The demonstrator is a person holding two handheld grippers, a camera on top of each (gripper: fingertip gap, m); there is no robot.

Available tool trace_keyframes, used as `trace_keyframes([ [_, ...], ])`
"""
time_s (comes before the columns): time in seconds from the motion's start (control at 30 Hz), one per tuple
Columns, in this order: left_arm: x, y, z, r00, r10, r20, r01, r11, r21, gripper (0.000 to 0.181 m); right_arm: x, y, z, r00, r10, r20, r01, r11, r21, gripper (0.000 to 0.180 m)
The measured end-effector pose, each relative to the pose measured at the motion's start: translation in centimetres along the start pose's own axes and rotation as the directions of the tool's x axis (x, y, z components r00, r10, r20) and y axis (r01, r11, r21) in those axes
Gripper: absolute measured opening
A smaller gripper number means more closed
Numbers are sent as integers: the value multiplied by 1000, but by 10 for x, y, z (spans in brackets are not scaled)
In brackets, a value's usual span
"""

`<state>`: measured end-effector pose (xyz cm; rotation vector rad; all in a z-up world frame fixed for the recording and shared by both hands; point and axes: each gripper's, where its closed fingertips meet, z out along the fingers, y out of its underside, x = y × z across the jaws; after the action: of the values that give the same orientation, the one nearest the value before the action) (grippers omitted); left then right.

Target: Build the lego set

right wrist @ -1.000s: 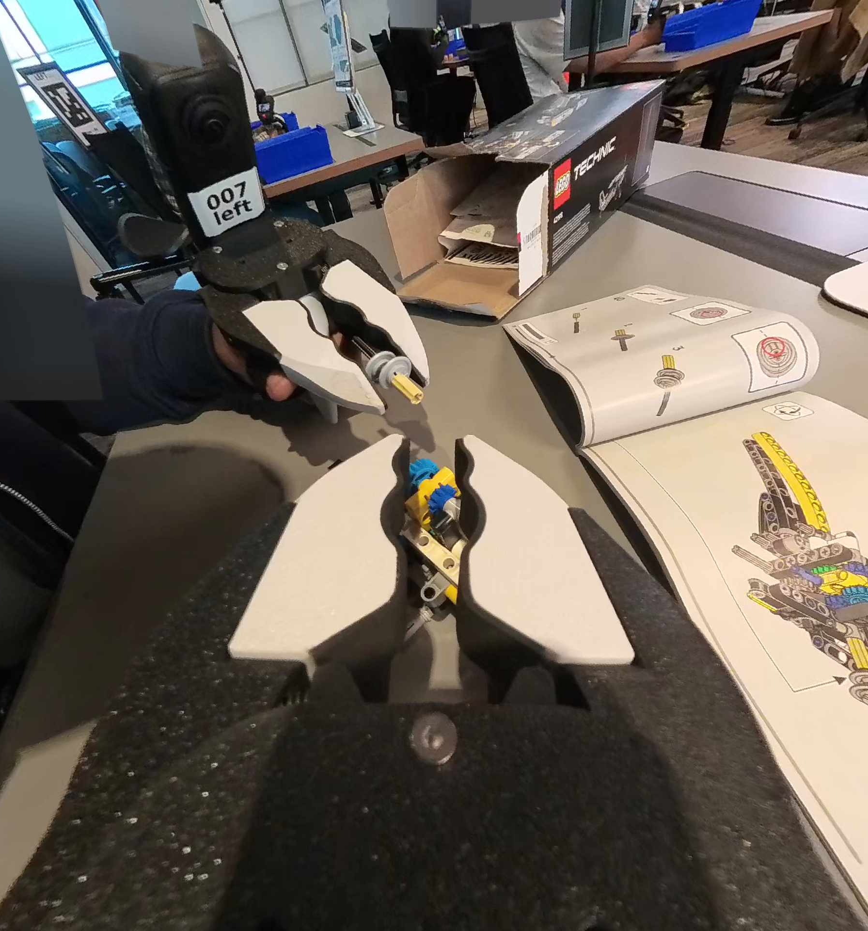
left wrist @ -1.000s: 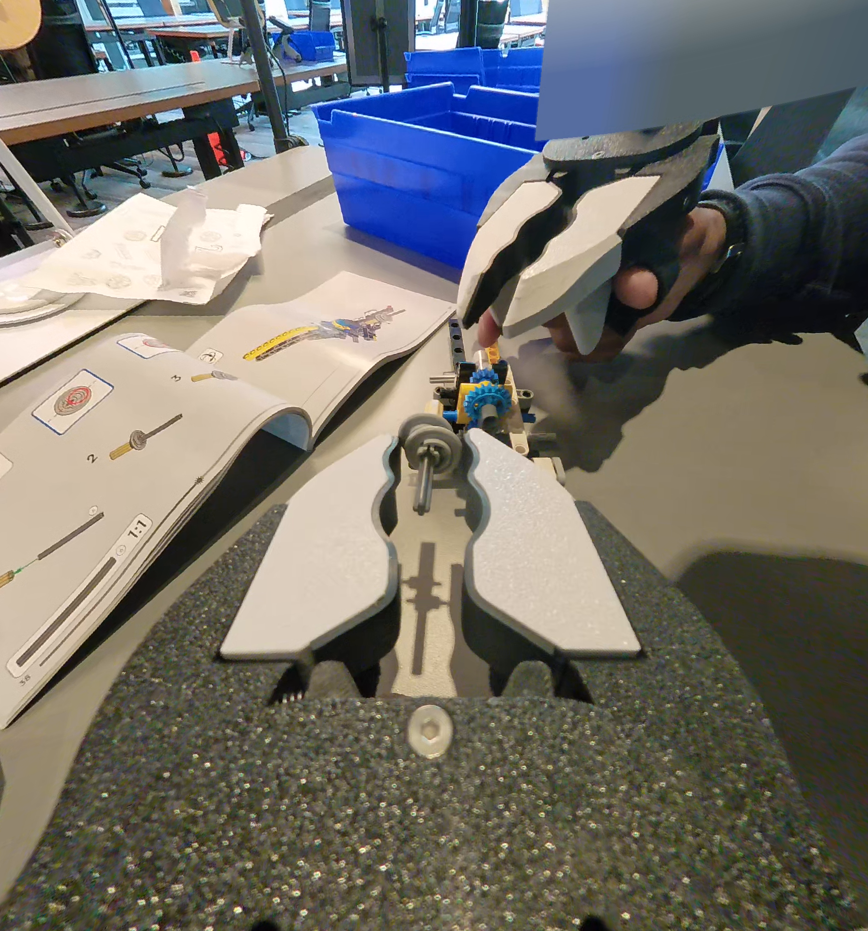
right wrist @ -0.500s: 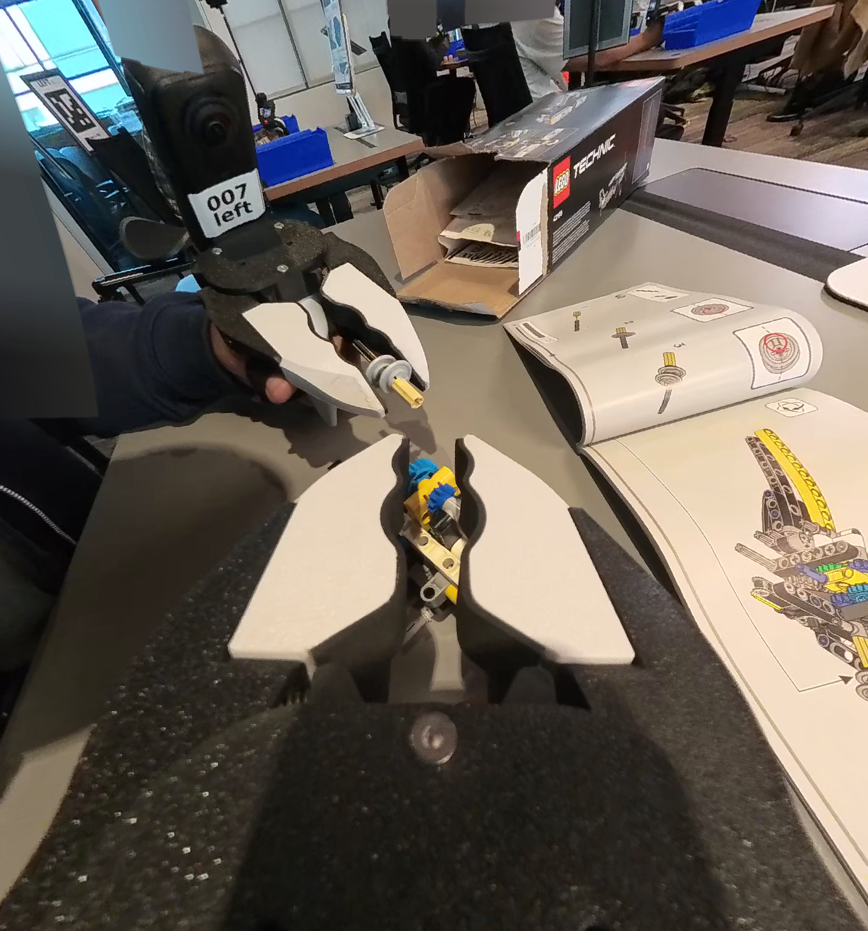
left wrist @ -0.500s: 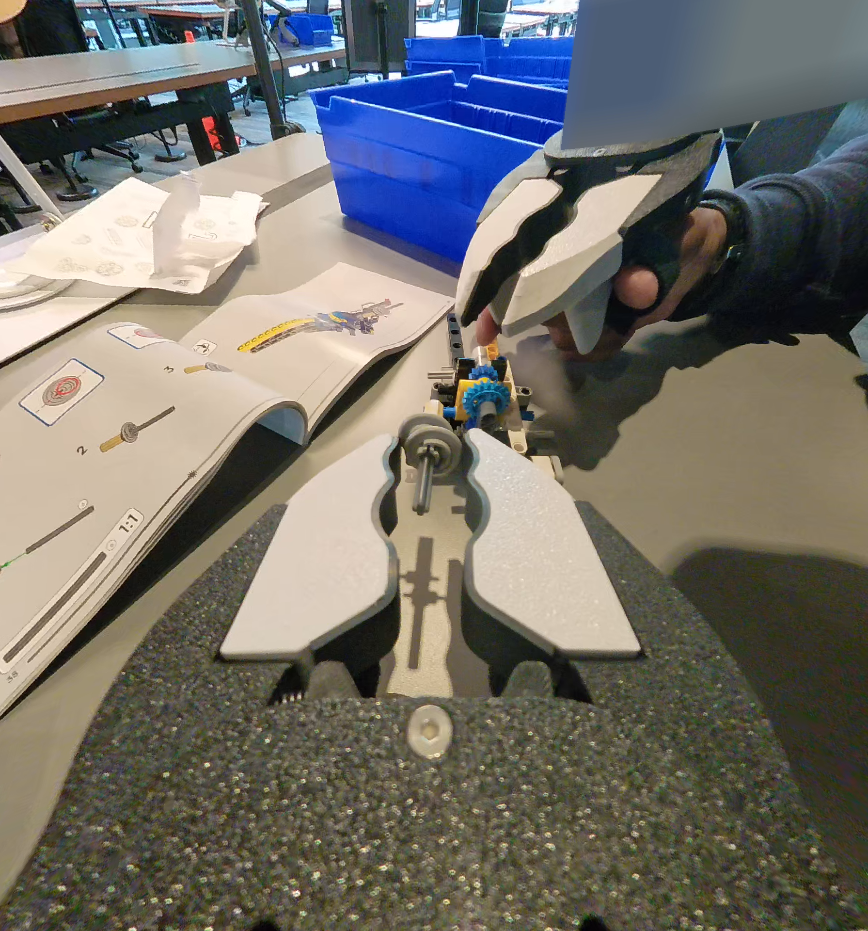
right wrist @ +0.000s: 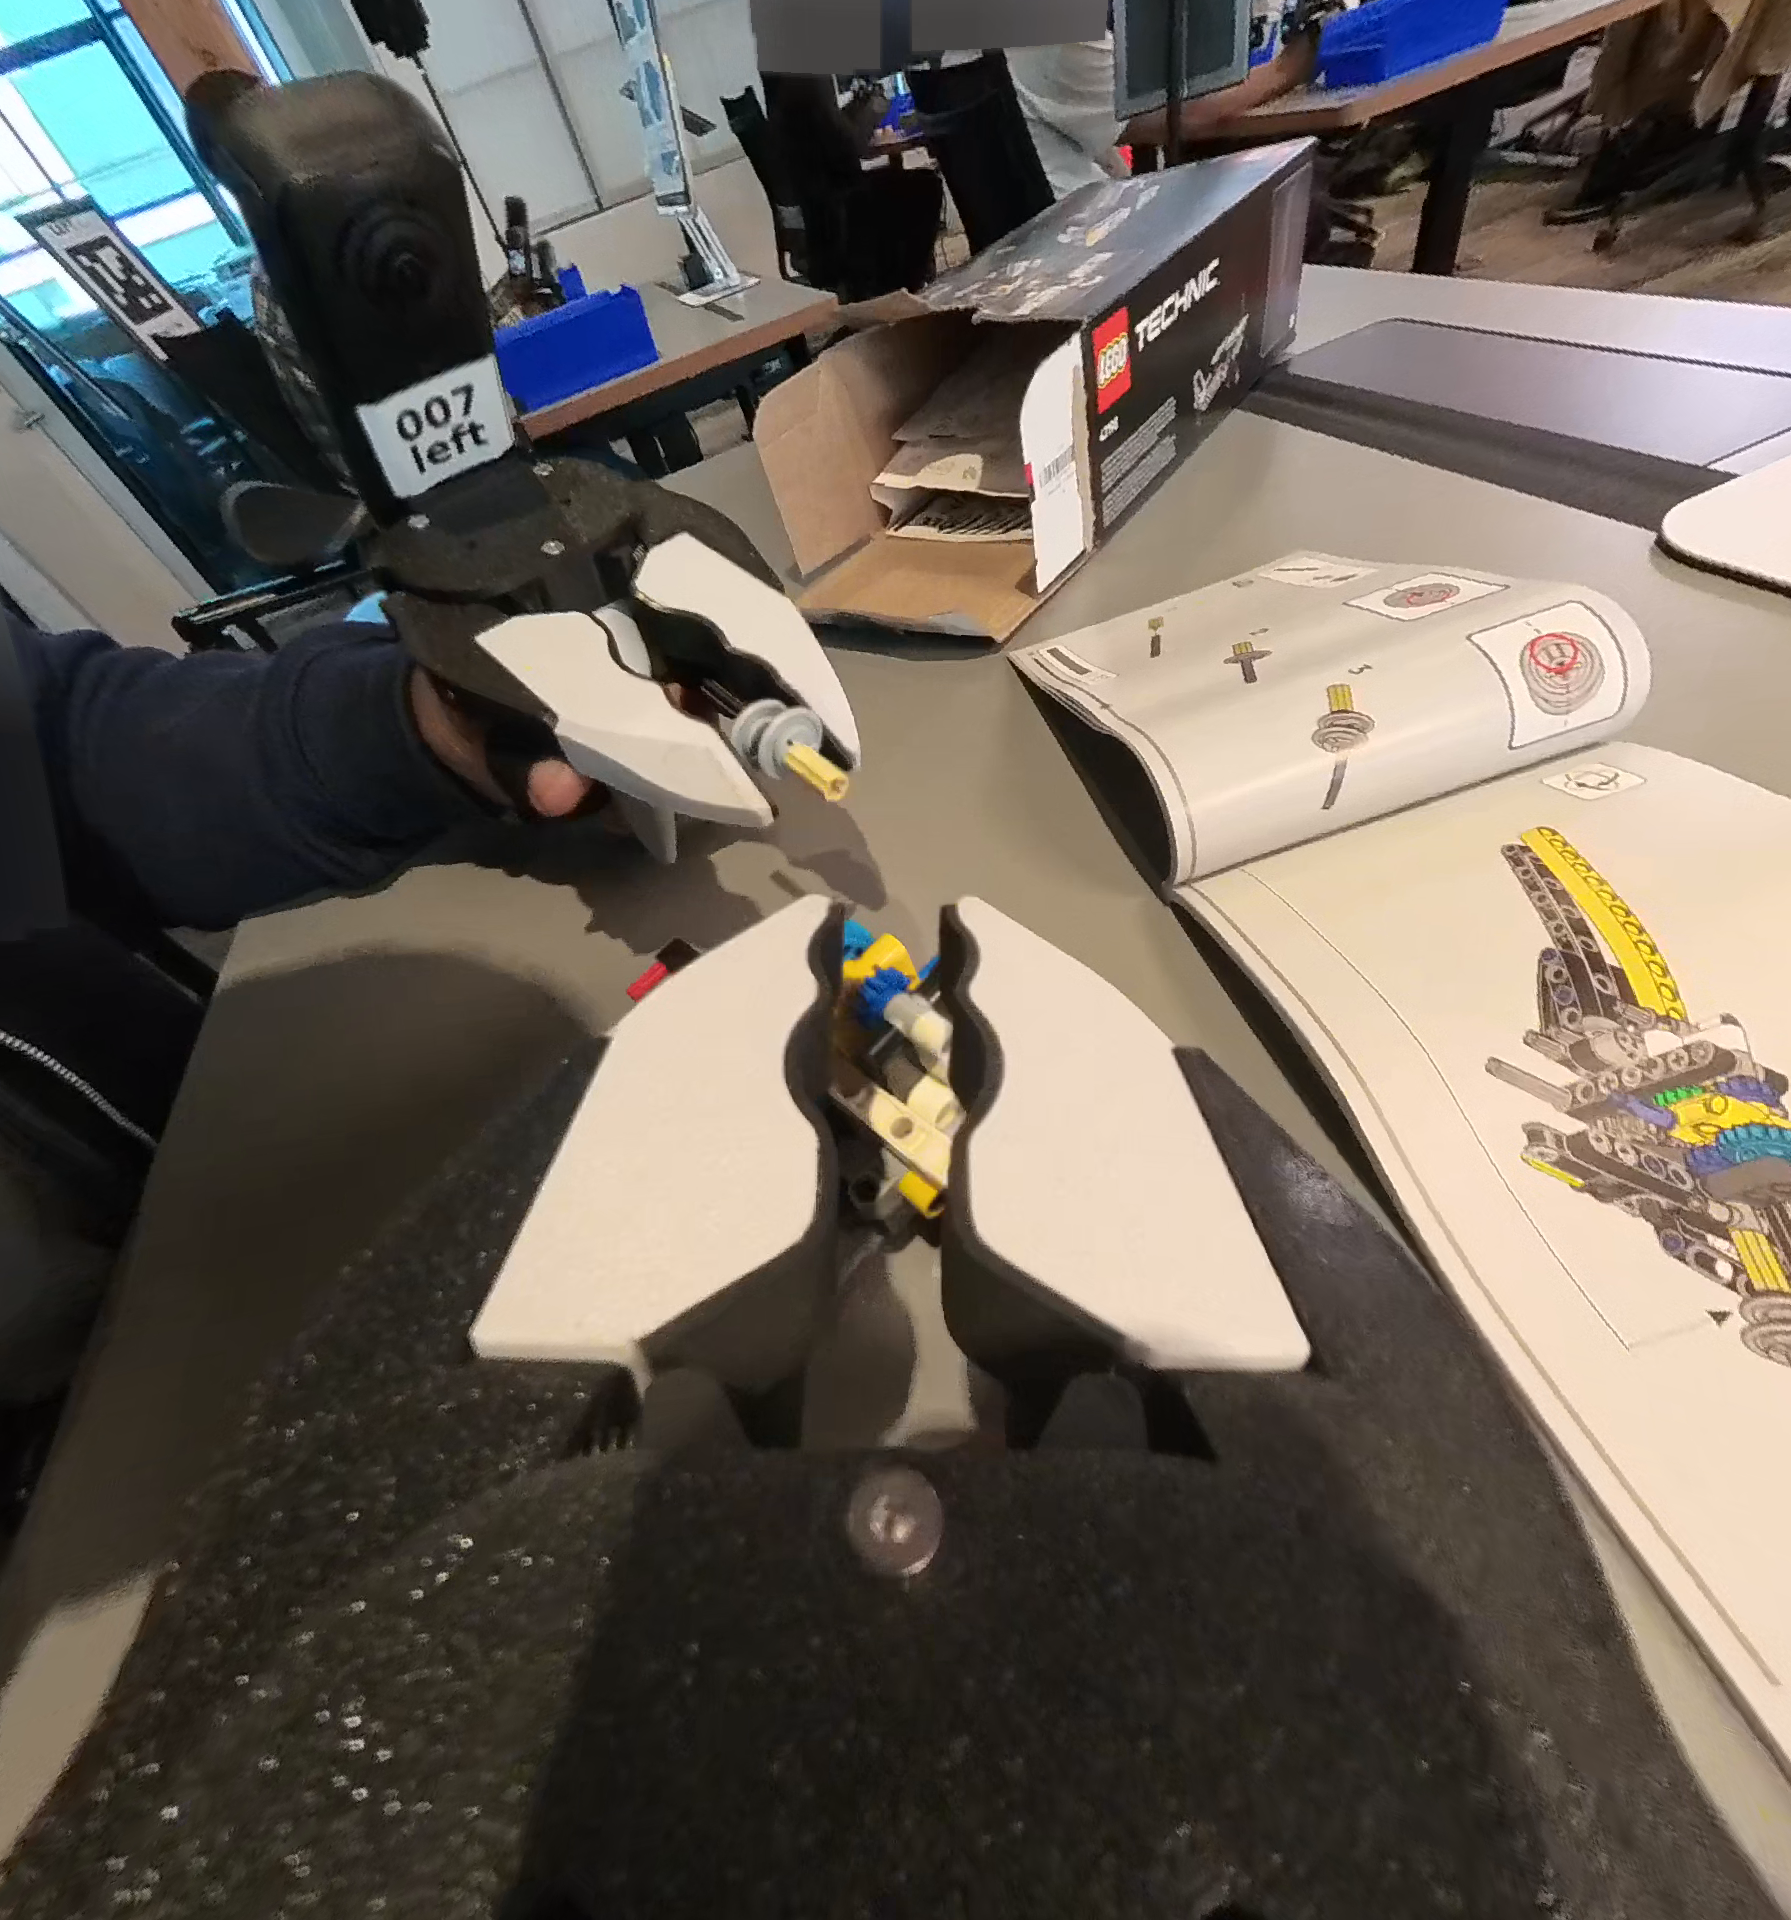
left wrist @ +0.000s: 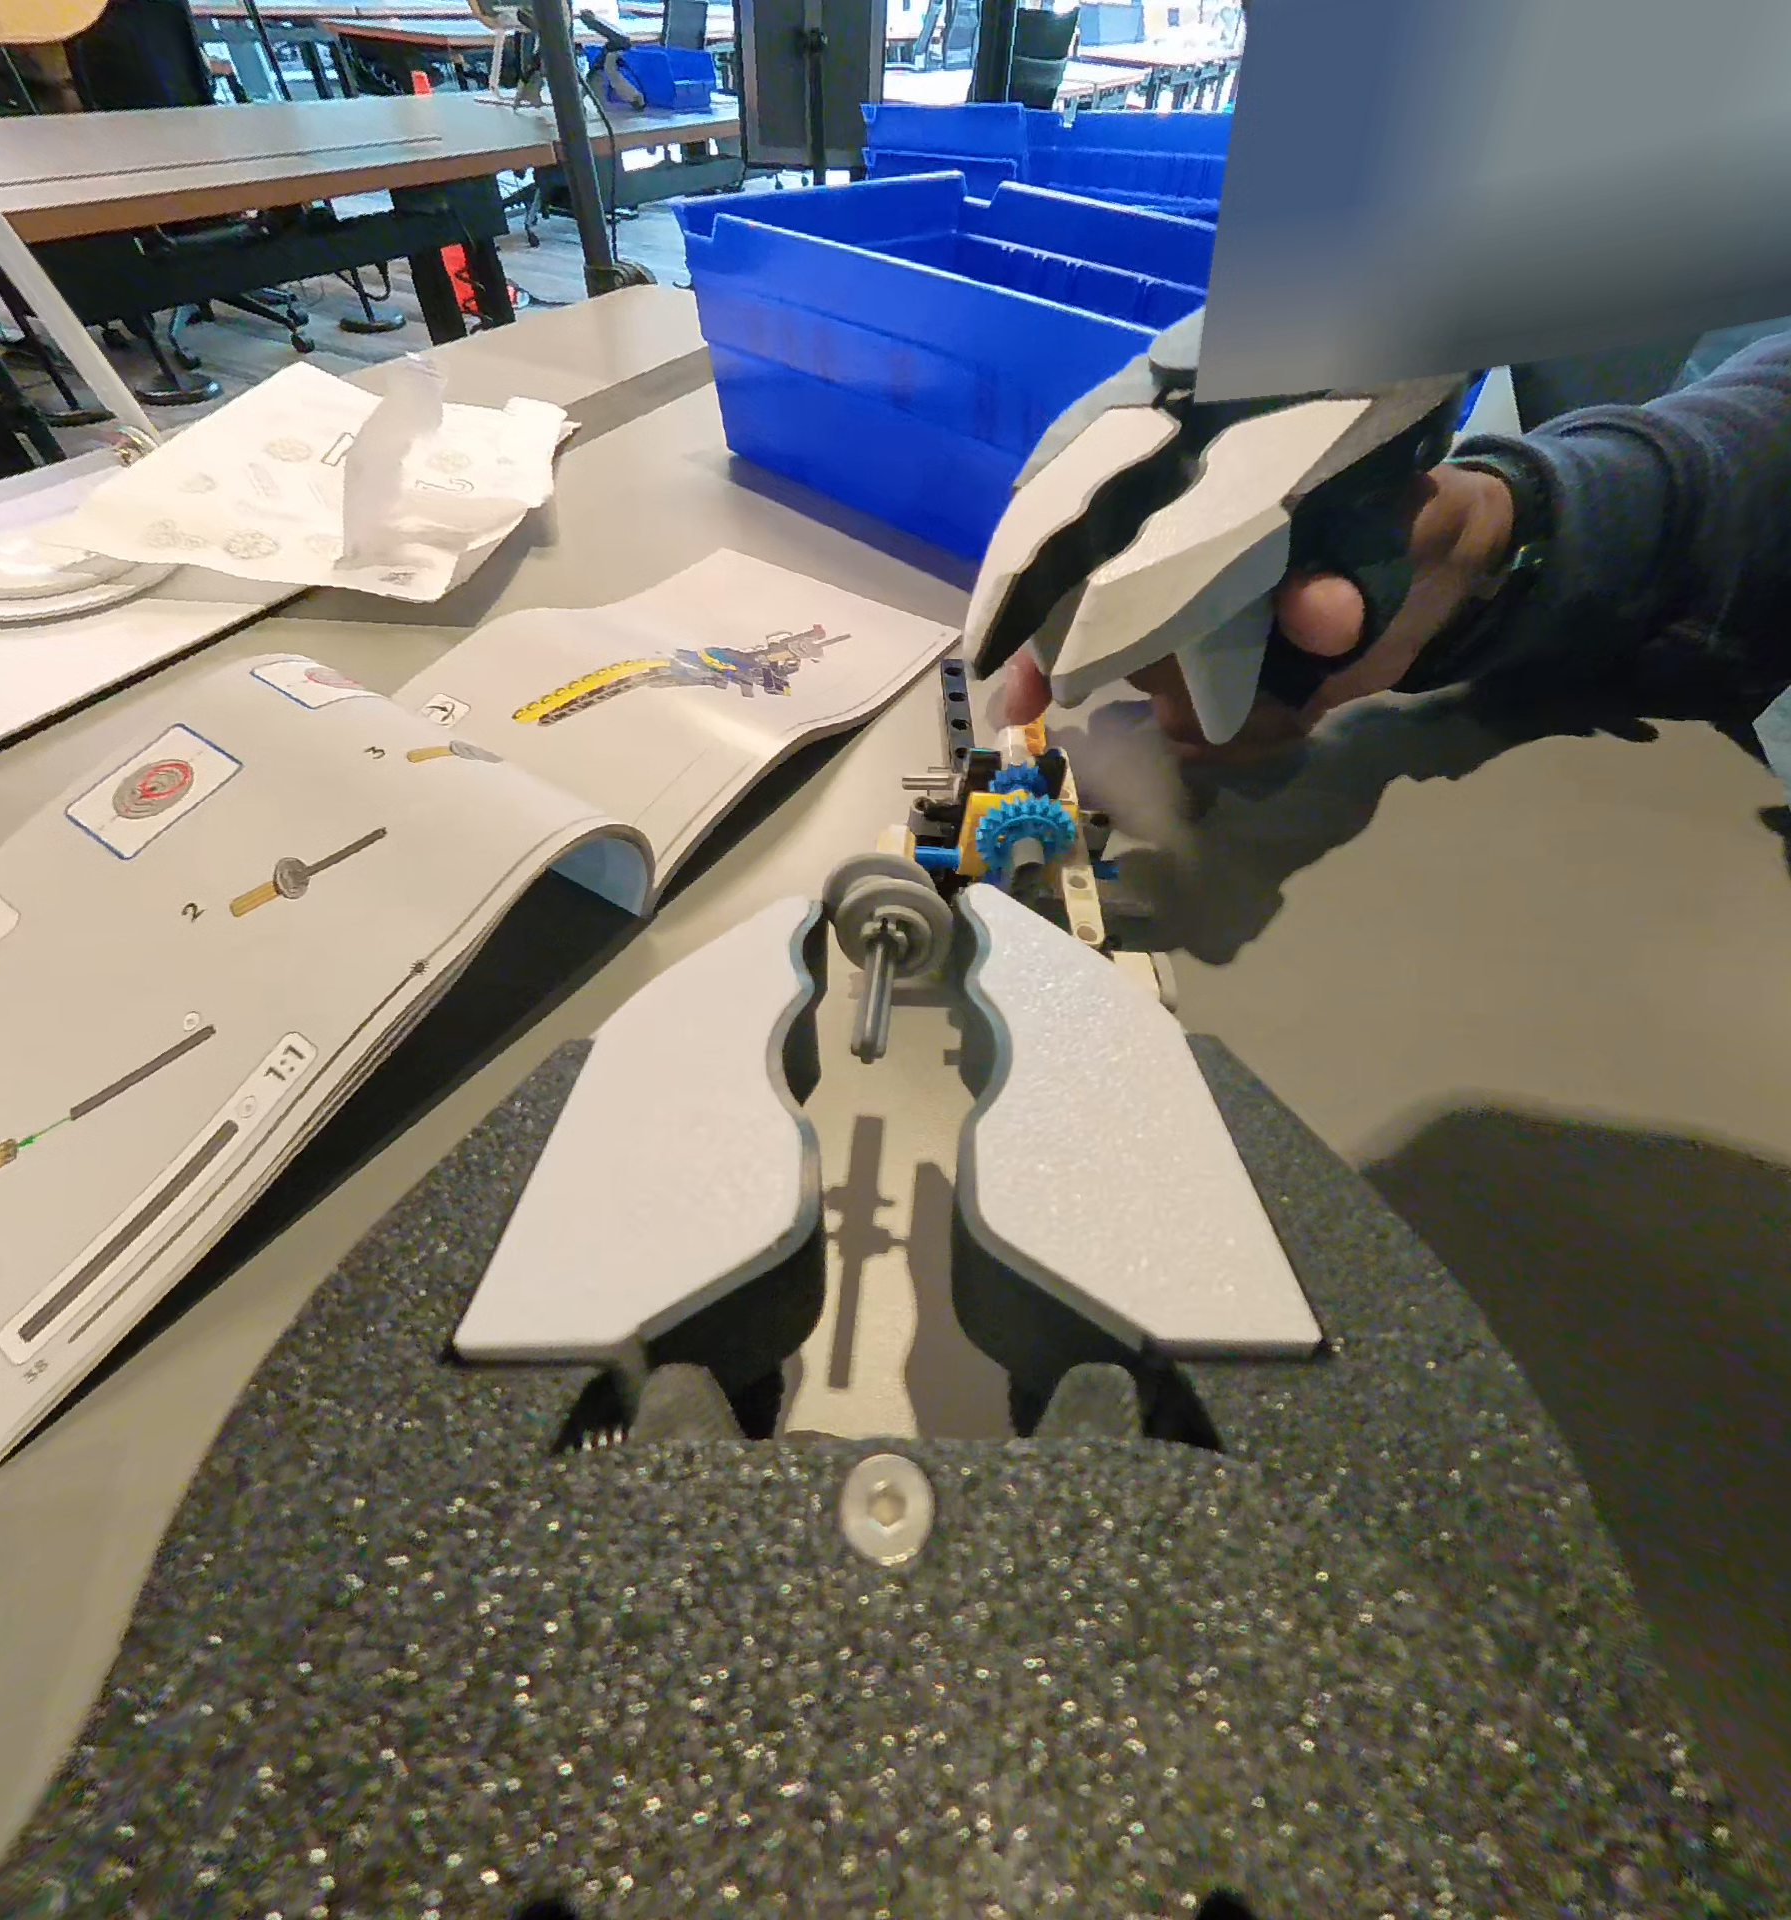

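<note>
My left gripper (left wrist: 891, 909) is shut on a dark axle carrying a grey pulley wheel (left wrist: 886, 925) and a tan end piece (right wrist: 813, 774). It holds the axle level, just short of the small Lego assembly (left wrist: 1010, 821) with a yellow block and blue gears. My right gripper (right wrist: 889, 925) is shut on that assembly (right wrist: 896, 1049) and holds its far end down at the grey table. In the left wrist view the right gripper (left wrist: 1026, 675) comes in from the upper right. In the right wrist view the left gripper (right wrist: 803, 779) sits just beyond the assembly.
An open instruction booklet (left wrist: 351, 831) lies left of the assembly and also shows in the right wrist view (right wrist: 1493, 935). Blue bins (left wrist: 922, 343) stand behind. An opened Lego box (right wrist: 1078, 436) lies at the back. A small red and black piece (right wrist: 662, 966) lies on the table. The grippers' ends are close to 6 cm from one another.
The left gripper has tipped and crept slightly toward the assembly with the axle. The assembly has shifted a little between the right gripper's fingers. Both grips are unchanged.
</note>
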<state>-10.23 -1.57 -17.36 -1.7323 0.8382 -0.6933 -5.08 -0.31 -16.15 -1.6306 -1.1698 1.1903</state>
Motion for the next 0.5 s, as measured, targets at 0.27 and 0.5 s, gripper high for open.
trace_keyframes([
  [0.27, -7, 0, -2, 1000, -3, 22, 3, 1000, 0, 23, -7, 7, -7, 1000, 22, 2, -22, 1000, 14, 18],
  [0.5, -11, 1, -3, 999, -29, 23, 29, 1000, -2, 23, -9, 16, -16, 998, 67, -13, -68, 998, -16, 18],
])
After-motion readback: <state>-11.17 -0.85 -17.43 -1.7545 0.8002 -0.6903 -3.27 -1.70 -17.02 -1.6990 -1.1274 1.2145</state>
